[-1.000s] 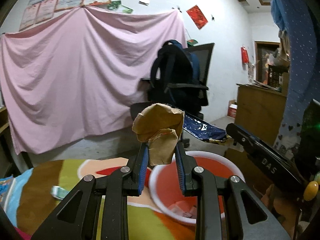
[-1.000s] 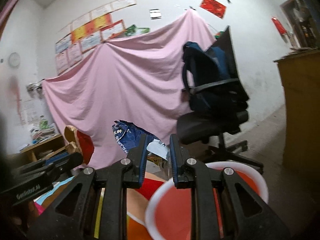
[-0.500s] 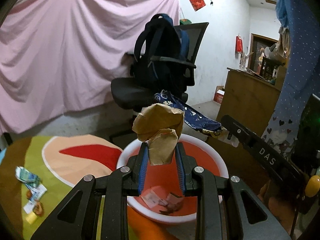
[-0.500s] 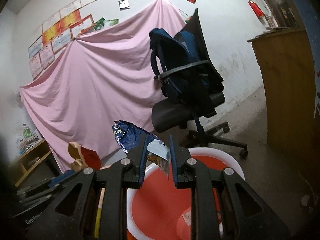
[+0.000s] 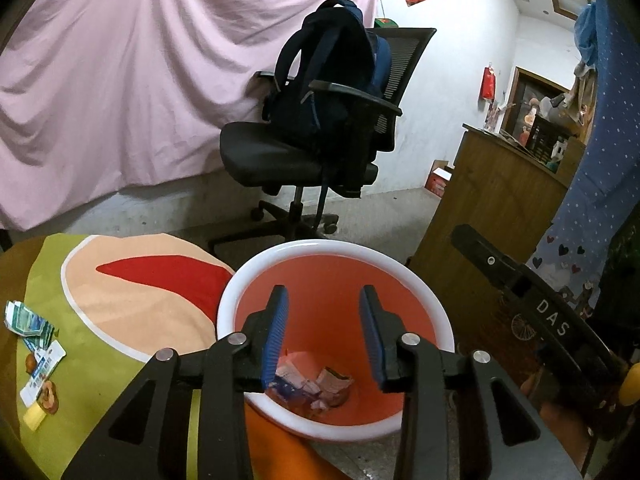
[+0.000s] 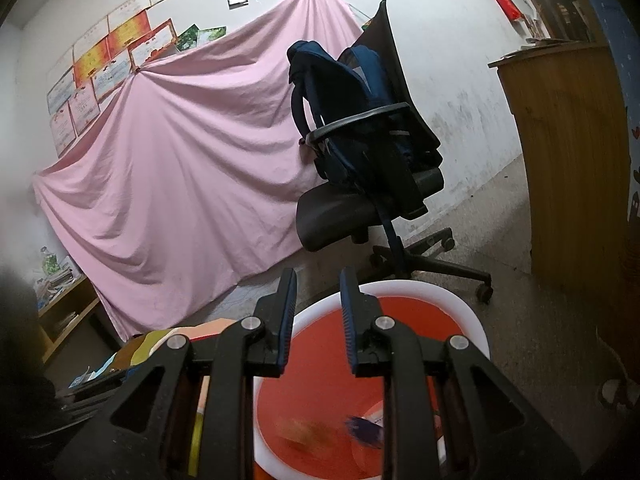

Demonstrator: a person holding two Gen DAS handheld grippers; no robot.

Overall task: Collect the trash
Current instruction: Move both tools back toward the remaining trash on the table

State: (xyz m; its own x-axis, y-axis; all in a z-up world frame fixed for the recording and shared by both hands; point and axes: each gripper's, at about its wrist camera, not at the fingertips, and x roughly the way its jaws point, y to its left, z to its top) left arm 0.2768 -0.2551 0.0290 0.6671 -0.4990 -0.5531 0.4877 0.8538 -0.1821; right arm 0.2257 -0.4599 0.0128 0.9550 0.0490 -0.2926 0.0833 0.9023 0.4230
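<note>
A red bin with a white rim [image 5: 256, 280] stands beside the table; it also shows in the right wrist view [image 6: 460, 304]. My left gripper [image 5: 323, 332] is open and empty above the bin. Several pieces of trash [image 5: 316, 384] lie at the bin's bottom. My right gripper [image 6: 318, 320] is open and empty over the bin, with a blurred blue wrapper [image 6: 366, 432] and a brown scrap [image 6: 308, 430] inside below it. More wrappers [image 5: 30, 320] and small scraps [image 5: 42, 388] lie on the table at the left.
The table carries a green, peach and red cloth [image 5: 132, 300]. An office chair with a dark backpack [image 5: 320, 120] stands behind the bin. A wooden cabinet [image 5: 492, 216] is at the right. A pink sheet [image 5: 140, 80] covers the back wall.
Both grippers opened over the bin. The brown paper left my left gripper and the blue wrapper left my right gripper; both now lie in the bin.
</note>
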